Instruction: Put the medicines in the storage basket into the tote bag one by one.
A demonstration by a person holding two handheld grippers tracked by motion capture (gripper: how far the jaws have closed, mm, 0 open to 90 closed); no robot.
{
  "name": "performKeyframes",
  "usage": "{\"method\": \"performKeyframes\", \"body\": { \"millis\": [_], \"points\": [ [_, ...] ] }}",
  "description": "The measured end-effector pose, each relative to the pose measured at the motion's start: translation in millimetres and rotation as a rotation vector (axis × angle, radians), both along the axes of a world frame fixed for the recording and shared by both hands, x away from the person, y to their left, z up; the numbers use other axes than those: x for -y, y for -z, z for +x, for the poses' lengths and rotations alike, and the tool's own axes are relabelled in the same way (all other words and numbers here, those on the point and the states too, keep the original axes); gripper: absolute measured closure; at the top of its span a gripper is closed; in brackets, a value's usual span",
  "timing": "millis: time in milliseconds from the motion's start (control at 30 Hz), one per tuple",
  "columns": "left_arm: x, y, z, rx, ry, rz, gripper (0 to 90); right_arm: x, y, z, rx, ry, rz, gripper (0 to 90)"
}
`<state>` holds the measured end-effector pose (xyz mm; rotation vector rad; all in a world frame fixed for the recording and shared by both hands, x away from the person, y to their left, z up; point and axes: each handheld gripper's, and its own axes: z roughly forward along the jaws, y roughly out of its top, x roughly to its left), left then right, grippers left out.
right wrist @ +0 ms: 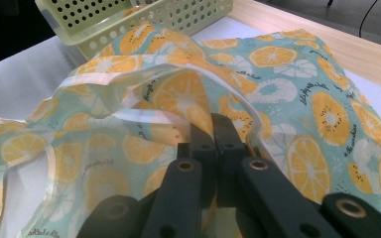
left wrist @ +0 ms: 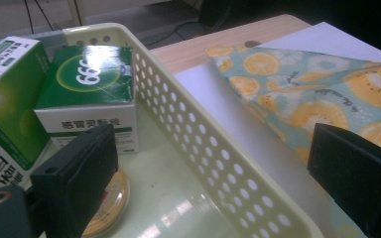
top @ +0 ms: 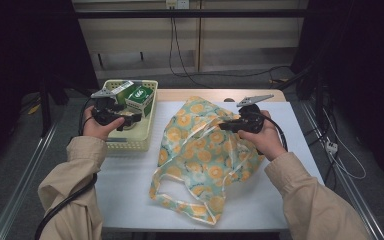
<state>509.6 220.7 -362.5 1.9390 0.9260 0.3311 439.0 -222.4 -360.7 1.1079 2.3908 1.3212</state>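
R tool (right wrist: 213,130): jaws pressed together, pinching the bag's rim fabric; lifts the mouth a bit open. In high view R tool (top: 228,125) sits over the bag's upper right part.
L tool (left wrist: 218,173): jaws spread wide, nothing btwn them; one jaw inside the basket, the other outside over the basket wall. In high view L tool (top: 130,119) is over the basket, held by L hand (top: 98,126).
Bag (top: 205,150): thin, orange-slice print, lies mid desk, handles trailing toward the person; just beside the basket's right wall.
Basket (top: 135,144): pale yellow, perforated, at desk's left rear.
In basket: green box (left wrist: 92,87) w/ white front, upright at far end; 2nd green box (left wrist: 5,99) next to it, leaning; round flat tin (left wrist: 111,206) on the floor near L tool's inner jaw.
Desk (top: 290,125): white top, wood edge at back.
Step in hand (my read): packing basket items into the bag; R side keeps the mouth open, L side going for an item.
Next move needs: L tool to drop fully inside the basket, pick one item (tin is closest), line both jaws around it before closing. The outside jaw must clear the wall first.
Watch: bag film is slippery, so R pinch could slip; the mouth needs to be wider for a box.
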Motion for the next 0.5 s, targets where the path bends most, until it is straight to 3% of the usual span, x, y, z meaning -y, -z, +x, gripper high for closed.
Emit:
{"method": "performKeyframes", "body": {
  "millis": [167,267,500],
  "points": [
    [-2.6,4.1,8.3,0.010,0.018,0.042,6.0,-0.1,0.5,-0.7,-0.005,0.000,-0.005,89.8],
    [-4.6,7.1,12.3,0.012,0.002,0.039,6.0,-0.1,0.5,-0.9,-0.005,0.001,-0.004,89.8],
    [-6.1,16.8,26.5,-0.013,0.015,0.101,6.8,-0.7,1.0,-1.0,-0.005,-0.005,-0.008,89.8]
  ]
}}
